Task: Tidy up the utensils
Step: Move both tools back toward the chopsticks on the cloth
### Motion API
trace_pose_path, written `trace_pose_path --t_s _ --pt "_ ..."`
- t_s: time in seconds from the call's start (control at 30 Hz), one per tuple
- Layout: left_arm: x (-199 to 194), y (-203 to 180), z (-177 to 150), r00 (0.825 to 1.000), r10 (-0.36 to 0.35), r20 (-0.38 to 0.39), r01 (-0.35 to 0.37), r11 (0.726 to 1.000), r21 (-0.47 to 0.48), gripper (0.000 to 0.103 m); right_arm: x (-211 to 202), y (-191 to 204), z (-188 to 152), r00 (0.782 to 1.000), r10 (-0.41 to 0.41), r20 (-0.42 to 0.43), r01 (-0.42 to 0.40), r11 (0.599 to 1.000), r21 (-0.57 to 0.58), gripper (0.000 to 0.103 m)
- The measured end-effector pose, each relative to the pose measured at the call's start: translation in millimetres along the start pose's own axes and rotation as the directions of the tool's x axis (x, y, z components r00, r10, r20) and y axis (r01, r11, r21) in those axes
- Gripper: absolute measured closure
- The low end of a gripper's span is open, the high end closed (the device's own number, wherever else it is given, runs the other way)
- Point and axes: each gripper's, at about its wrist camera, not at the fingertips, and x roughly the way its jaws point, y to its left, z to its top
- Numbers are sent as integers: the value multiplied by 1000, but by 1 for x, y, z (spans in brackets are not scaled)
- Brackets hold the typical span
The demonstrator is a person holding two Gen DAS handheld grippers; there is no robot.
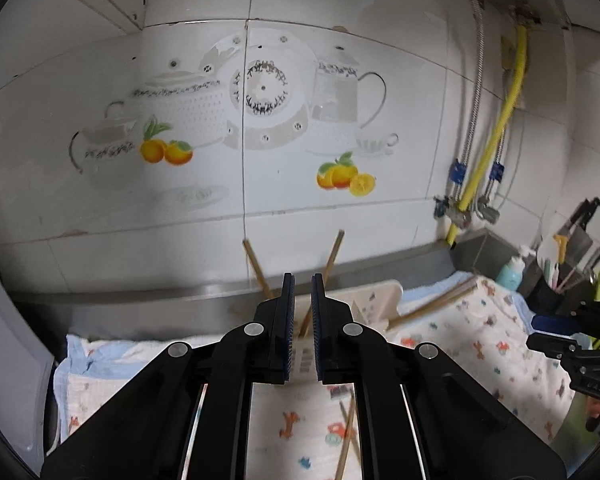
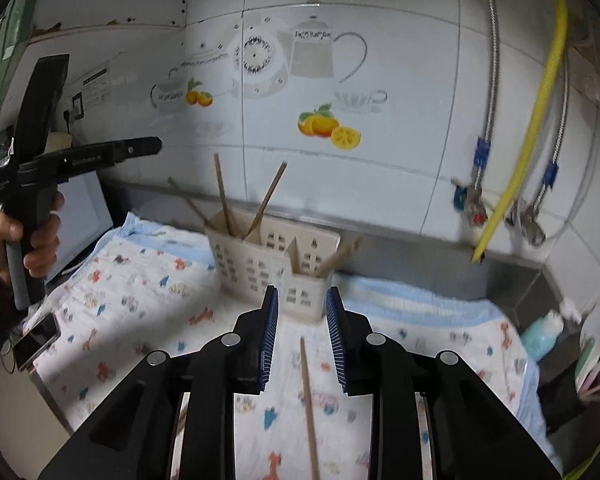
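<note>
A cream slotted utensil holder [image 2: 274,266] stands on the patterned cloth [image 2: 140,280] near the wall, with brown chopsticks [image 2: 224,196] upright in its left part and more leaning out of its right part [image 2: 338,258]. One chopstick [image 2: 309,404] lies on the cloth between and below the fingers of my right gripper [image 2: 302,330], which is open and empty, just in front of the holder. My left gripper [image 1: 302,322] is open by a narrow gap and empty, held above the cloth facing the holder [image 1: 374,300]. Loose chopsticks [image 1: 348,436] lie on the cloth under it.
A tiled wall with teapot decals rises behind. A yellow hose [image 2: 536,120] and valves hang at the right. A blue soap bottle [image 2: 542,334] and a dark cutlery caddy [image 1: 552,292] stand at the right. A phone [image 2: 36,342] lies at the cloth's left edge.
</note>
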Motion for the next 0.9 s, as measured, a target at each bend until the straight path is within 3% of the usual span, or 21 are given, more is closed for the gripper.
trace_pose_path --t_s 0.23,0.4,0.5,0.67,0.9 --pt "-20 5 -63 998 -31 -48 30 999 -20 94 6 1 -73 998 9 -65 -6 999 37 78" --pt "-21 5 -113 994 -5 -114 5 1000 5 94 20 2 -119 994 6 -113 1 998 62 78" --pt "-17 4 -145 984 -35 -173 36 999 2 94 28 1 -140 990 8 -141 3 997 79 78" --pt "-5 -1 -190 961 -72 -267 71 997 -12 94 41 -3 -163 984 10 -175 7 996 92 78" --pt "7 -5 -222 938 -101 -332 93 995 -40 94 60 -7 -174 976 7 -217 14 995 94 78"
